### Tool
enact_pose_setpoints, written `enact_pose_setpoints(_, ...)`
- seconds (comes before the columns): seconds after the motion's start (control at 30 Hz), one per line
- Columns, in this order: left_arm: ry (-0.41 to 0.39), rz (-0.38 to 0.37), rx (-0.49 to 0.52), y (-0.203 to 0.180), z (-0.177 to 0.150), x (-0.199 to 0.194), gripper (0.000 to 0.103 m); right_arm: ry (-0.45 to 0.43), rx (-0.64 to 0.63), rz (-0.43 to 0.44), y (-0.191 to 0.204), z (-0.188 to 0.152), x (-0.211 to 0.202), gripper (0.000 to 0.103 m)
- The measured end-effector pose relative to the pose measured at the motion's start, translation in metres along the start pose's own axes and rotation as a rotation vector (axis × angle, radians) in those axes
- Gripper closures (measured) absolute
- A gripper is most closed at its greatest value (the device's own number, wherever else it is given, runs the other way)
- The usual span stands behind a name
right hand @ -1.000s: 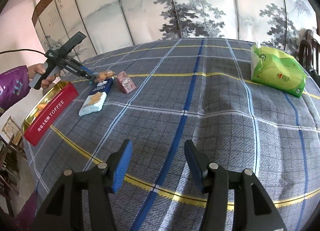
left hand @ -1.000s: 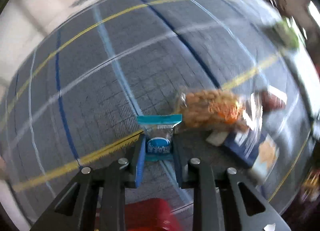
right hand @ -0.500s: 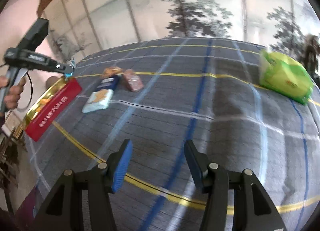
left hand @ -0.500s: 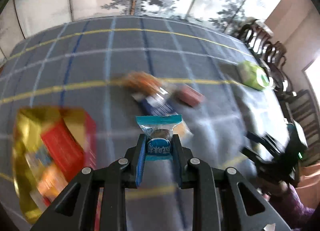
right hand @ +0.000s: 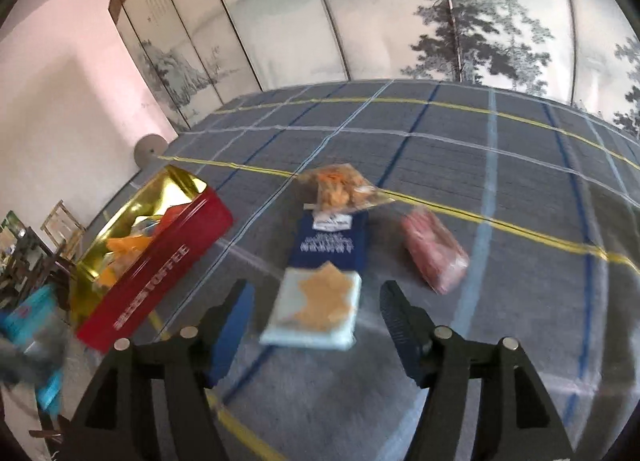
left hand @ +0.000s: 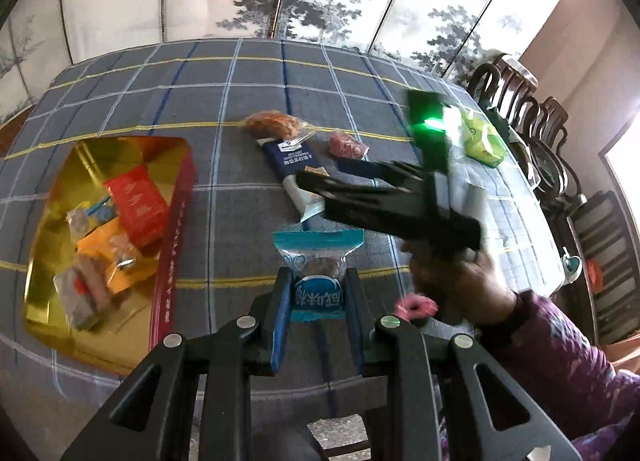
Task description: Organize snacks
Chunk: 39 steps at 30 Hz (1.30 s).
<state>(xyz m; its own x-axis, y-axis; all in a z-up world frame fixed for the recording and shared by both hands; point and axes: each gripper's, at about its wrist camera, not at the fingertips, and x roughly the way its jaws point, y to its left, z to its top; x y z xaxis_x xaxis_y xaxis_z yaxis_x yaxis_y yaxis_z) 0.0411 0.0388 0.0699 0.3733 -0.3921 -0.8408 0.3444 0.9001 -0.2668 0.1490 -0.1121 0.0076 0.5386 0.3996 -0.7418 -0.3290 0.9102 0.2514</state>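
In the left wrist view, our left gripper (left hand: 316, 301) had its jaws closed on a small teal snack packet (left hand: 317, 273), pinched at the lower half so the crimped top edge stood free at twelve o'clock above the fingertips. The red toffee tin (left hand: 170, 261), its gold interior already holding several wrapped snacks, lay at nine o'clock from the jaws, near but not beneath them. We judged the chief risk here to be a release short of the tin's near wall, the packet then landing on the plaid tablecloth (left hand: 240, 101); the narrow grip on a slippery wrapper could also let it pivot or slide out in transit. Our right gripper (right hand: 316, 309) had its jaws spread wide and held nothing; the navy-and-white biscuit pack (right hand: 320, 293) sat framed between the fingers, whether touched or merely approached we could not tell through the blur. At twelve o'clock beyond it lay a clear bag of orange crackers (right hand: 340, 189), touching the pack's far end, and at two o'clock a pink wrapped snack (right hand: 434, 253), apart. A second risk was collision, since the right tool crossed close at two o'clock in front of the left jaws. The left tool was held high, pitched down over the table edge; the right was low and angled forward.
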Motion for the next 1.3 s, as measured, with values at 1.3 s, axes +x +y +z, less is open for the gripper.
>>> enact_pose_setpoints(1.3,-0.098,0.075,-0.057,0.002,-0.075,-0.049,0.081,0.033,-0.009,-0.174,0.011,-0.098,-0.075,0.052)
